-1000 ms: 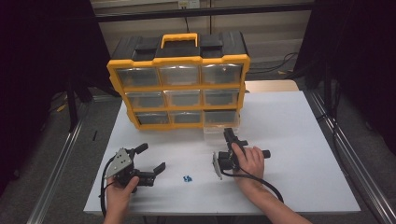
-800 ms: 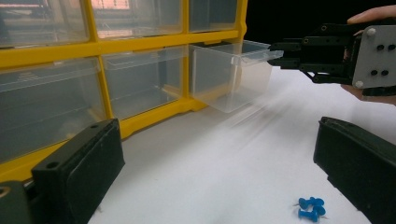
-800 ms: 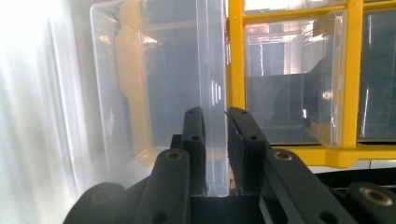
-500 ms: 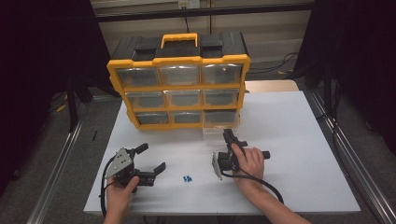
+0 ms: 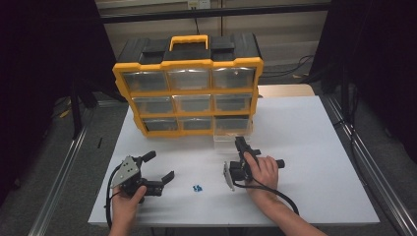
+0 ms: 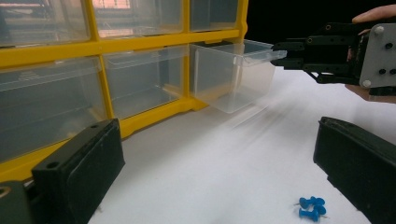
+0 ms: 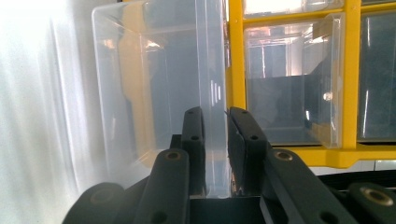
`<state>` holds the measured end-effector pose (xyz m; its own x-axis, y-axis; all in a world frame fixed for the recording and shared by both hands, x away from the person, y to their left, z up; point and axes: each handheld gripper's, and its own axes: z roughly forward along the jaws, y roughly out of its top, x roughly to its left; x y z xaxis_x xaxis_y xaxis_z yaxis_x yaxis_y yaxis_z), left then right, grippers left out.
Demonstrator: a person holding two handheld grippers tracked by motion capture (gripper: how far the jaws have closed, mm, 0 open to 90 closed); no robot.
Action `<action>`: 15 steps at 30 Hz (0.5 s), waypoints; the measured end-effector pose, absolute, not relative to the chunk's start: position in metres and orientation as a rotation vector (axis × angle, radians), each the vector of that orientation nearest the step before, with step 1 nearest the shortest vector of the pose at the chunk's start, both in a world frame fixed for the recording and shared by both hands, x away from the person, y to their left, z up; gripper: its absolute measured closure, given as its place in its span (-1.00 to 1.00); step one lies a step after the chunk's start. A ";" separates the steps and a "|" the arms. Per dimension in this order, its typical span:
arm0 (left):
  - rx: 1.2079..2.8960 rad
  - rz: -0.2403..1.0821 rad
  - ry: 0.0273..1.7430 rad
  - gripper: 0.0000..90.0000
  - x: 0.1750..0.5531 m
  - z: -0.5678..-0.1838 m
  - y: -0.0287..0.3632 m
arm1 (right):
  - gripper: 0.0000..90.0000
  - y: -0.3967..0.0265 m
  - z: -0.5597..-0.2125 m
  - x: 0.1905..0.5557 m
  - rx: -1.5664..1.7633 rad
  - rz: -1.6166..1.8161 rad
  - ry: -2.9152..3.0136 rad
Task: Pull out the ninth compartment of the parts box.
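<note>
the right hand-held gripper [image 7: 215, 116] is pinched shut on the front wall of the clear drawer [image 7: 154, 84], half out of the yellow organizer's [image 5: 189, 91] bottom right slot. it should pull straight and level. the left hand-held gripper [image 5: 160, 167] rests open beside the blue pushpins [image 5: 197, 188] on the surface [image 5: 305, 147].

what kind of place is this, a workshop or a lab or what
Most likely a lab recording booth, not a working shop: a bare white table ringed by black curtains and metal rails, with a person working hand-held grippers, the right gripper clamped on a clear drawer of the yellow organiser.
</note>
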<state>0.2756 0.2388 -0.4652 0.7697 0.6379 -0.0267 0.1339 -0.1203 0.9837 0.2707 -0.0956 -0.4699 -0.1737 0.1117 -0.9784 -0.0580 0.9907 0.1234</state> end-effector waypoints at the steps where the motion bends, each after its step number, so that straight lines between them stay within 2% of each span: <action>1: 1.656 0.449 0.593 -0.96 0.277 -0.466 0.239 | 0.74 -0.096 -0.469 0.271 0.023 0.149 1.736; 15: 1.658 0.455 0.597 -0.96 0.277 -0.465 0.239 | 0.73 -0.100 -0.469 0.268 0.006 0.153 1.735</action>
